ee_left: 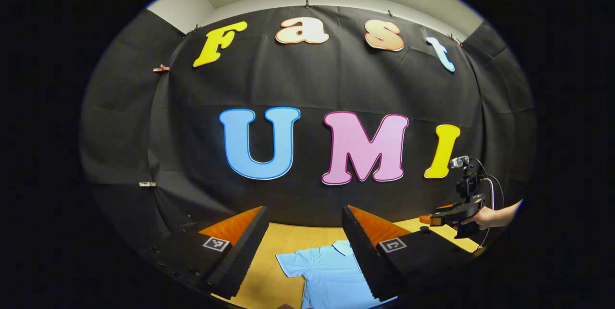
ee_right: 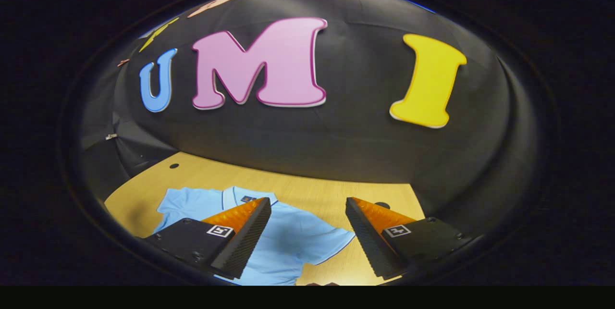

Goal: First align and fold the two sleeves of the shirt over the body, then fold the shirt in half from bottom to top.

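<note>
A: Which step are we at?

B: By my reading, the very start. The shirt [ee_right: 288,244] lies flat on the tabletop [ee_right: 312,189], collar toward the far wall, and both short sleeves are spread out to the sides, neither folded over the body.

A: And the claws?

B: The left claw [ee_left: 304,246] hangs above the shirt with its jaws wide apart and nothing between them. The right claw [ee_right: 307,239] is the same: wide open, empty, held over the shirt's right shoulder and sleeve. In the left gripper view the right claw also appears far off at the right, held by a hand [ee_left: 487,216] clear above the tabletop.

A: What does the next move call for?

B: I'd say each claw has to drop to a sleeve edge, pinch only the top layer of cloth, and carry it inward so the two sleeves meet evenly on the body. The bottom-to-top fold comes after.

A: Count it up.

B: One shirt, two sleeves, one collar, two claws, one tabletop, one hand seen.
</note>
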